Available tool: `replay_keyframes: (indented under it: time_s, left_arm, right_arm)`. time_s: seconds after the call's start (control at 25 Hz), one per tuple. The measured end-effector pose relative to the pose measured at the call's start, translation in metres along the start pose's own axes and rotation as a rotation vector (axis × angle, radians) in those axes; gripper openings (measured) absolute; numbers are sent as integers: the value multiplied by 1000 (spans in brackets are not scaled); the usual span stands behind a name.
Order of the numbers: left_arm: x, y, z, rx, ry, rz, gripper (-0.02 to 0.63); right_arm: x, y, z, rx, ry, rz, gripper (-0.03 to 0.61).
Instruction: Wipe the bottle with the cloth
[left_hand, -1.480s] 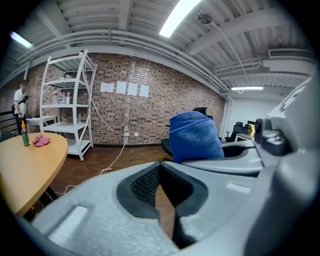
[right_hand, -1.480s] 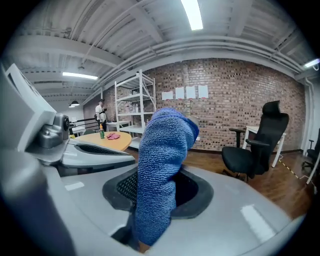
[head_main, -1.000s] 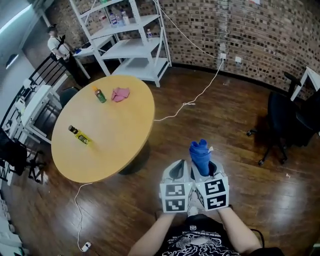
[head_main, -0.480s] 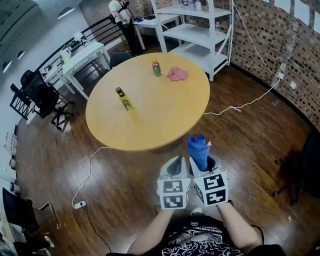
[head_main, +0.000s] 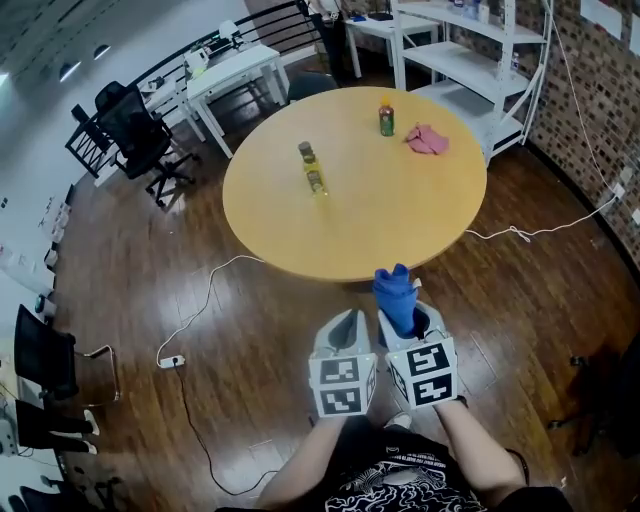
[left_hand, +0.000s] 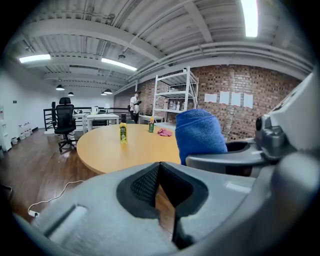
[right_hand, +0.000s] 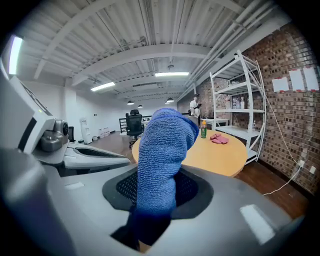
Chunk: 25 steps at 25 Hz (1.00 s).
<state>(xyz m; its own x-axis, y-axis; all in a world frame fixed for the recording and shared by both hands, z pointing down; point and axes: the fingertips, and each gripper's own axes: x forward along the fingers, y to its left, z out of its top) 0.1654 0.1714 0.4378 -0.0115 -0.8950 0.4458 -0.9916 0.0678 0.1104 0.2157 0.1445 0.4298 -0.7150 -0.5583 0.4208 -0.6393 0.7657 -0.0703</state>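
This is the approach step, I judge. The right gripper (head_main: 408, 318) holds a blue cloth (head_main: 396, 295) in its jaws; the left gripper (head_main: 347, 322) has its jaws closed together on nothing. Both are short of the round table (head_main: 350, 225), where a yellow-labelled bottle (head_main: 312, 168) stands at 11 o'clock and a green bottle (head_main: 385, 119) at 12 o'clock. Next the left jaws need to open for one bottle.

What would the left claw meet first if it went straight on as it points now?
Probably the near edge of the table. The left claw, shut and empty, aims at it with only floor between. Depth is unclear, so it might dip under the rim.
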Motion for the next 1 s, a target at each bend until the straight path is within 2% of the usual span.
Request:
replay_keyframes:
  time_s: [0.16,0.36,0.64,1.0]
  left_arm:
    - [5,15,4,-25,-5,36,3]
    - [25,31,17,-33,-19,44,4]
    - [78,63,42,-31,-37,13,3]
    - [154,131,96,-1,-47,-39,5]
  right_arm:
    - [9,4,3,-8,11,28,137]
    - [32,-1,9,-3,20,42,137]
    - [89,-12,31,-23,25,31,137]
    - [187,-29,85,-3,28,-10,137]
